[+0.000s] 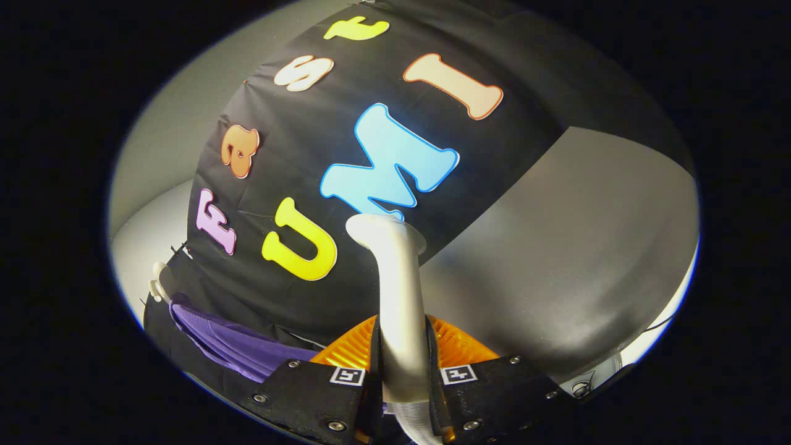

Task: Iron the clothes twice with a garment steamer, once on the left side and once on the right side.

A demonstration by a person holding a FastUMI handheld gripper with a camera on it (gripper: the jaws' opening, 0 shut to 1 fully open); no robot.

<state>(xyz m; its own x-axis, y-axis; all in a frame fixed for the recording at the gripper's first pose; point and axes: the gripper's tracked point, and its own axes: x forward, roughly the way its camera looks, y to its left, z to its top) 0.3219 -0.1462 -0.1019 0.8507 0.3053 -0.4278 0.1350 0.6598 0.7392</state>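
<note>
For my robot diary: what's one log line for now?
gripper: shut on white plastic steamer handle | purple garment: hanging beside, untouched | white hanger

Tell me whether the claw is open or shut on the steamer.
Shut on it: both fingers of the claw press the white plastic garment steamer handle, which rises between them toward the black booth wall.

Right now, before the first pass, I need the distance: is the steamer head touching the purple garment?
Apart: the gripper view shows the steamer head raised against the booth wall, well clear of the purple garment.
</note>
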